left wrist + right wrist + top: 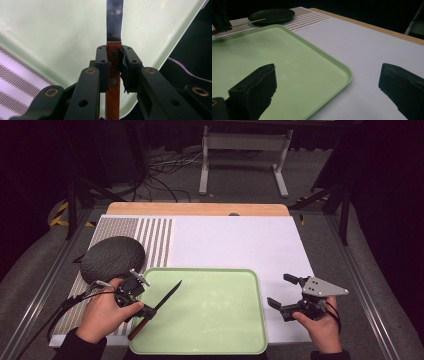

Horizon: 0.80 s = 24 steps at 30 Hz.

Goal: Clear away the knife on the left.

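Two tools sit at the near edge of the counter (240,240), which is covered by a white sheet with a woven striped mat (155,240) along its left side and a bare wooden strip at the far edge. The left tool (146,309) is clamped on the wooden handle of a knife (162,304) — its blade points up and away over the near-left corner of the pale green tray (220,320); in the left gripper view the pads press the handle from both sides. The right tool (280,292) rests just right of the tray with its jaws wide apart and nothing between them. The tray's floor is bare. Farther off, a dark round plate (112,257) lies on the mat — beyond the counter, grey carpet, cables and a white metal frame (245,155).
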### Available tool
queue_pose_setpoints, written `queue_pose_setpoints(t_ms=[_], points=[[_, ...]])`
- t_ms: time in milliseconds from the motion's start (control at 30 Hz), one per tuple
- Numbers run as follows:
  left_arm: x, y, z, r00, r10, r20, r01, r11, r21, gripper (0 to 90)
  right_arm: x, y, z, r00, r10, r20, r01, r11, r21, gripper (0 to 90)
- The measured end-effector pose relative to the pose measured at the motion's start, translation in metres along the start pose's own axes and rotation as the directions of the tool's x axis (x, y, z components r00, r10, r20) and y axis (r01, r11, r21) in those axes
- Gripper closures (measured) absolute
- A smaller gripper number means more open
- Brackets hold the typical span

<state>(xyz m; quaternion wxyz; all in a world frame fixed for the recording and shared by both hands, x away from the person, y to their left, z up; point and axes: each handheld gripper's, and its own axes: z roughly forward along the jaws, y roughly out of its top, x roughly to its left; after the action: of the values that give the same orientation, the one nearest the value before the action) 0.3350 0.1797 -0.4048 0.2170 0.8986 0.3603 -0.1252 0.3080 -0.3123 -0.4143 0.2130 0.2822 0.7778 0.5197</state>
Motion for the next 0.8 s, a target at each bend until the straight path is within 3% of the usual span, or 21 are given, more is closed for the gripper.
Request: queue_pose_setpoints(t_ms=[600, 800], points=[[-0.001, 0.006, 0.020, 0.9990, -0.011, 0.043, 0.010, 0.9998, 0.015, 77.6, 0.000, -0.001, 0.001, 1.0000, -0.004, 0.000, 0.004, 1.000, 0.009, 2.3], [0.000, 0.007, 0.026, 0.9991, -0.022, 0.038, 0.020, 0.9992, 0.036, 77.6, 0.000, -0.001, 0.001, 1.0000, -0.005, -0.003, 0.005, 1.000, 0.010, 2.4]])
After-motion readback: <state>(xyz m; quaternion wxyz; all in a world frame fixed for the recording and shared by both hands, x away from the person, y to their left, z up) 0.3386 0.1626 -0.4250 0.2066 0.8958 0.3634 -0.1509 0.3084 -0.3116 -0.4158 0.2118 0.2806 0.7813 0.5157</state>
